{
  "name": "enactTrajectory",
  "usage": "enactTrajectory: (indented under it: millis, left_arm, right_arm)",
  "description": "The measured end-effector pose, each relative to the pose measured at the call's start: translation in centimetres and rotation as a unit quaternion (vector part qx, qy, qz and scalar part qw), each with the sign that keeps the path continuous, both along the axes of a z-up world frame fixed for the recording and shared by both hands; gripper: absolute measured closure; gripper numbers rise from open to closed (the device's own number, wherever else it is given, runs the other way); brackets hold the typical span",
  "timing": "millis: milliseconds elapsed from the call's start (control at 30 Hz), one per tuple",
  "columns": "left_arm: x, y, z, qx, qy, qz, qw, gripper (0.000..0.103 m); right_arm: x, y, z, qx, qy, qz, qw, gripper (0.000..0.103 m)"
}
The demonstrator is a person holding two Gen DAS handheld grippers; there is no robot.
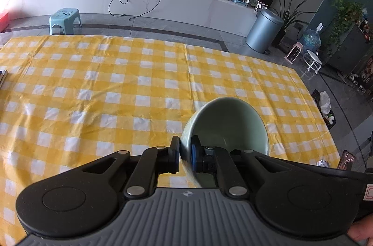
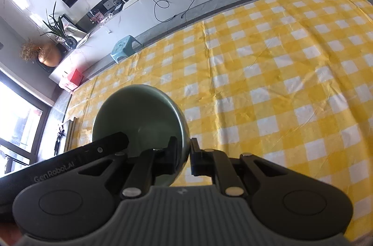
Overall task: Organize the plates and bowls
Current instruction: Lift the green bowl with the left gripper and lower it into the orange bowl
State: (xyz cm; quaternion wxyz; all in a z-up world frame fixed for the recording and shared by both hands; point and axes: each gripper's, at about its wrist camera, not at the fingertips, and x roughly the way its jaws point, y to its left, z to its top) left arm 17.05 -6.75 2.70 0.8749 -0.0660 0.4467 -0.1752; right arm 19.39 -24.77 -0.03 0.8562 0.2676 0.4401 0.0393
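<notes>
Both jaws clamp the green bowl's point(image 1: 229, 122) rim above the checked tablecloth point(image 1: 116, 83).

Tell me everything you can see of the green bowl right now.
The bowl is pale green, smooth and glossy like glazed ceramic, and looks empty. It is off the yellow checked tablecloth, tipped so its opening faces the cameras. The left gripper pinches its rim on one side, one finger inside and one outside; the right gripper pinches the opposite side of the rim the same way. In the right wrist view the bowl looks darker, in shade. Nothing else touches it.
</notes>
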Motion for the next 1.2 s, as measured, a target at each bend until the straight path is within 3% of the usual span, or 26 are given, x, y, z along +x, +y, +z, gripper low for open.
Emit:
enactTrajectory:
  millis: [300, 500, 667, 1200]
  left_arm:
    - [-4.6, 1.7, 0.4, -0.026, 0.006, 0.024, 0.9994, 0.093]
    - [-6.8, 2.5, -1.3, -0.024, 0.032, 0.03, 0.9987, 0.093]
    - [-8.4, 2.4, -2.6, -0.023, 0.05, 0.031, 0.998, 0.092]
    - [-9.1, 0.6, -4.5, 0.041, 0.052, 0.008, 0.9978, 0.09]
  right_arm:
    - [-5.0, 0.8, 1.5, 0.011, -0.027, 0.001, 1.0, 0.095]
    - [-7.9, 0.8, -0.1, 0.029, -0.013, -0.001, 0.999, 0.095]
    - [-9.1, 1.3, -0.8, 0.007, -0.01, 0.007, 1.0, 0.095]
    - [-8.7, 1.8, -3.0, -0.056, 0.008, 0.026, 0.998, 0.096]
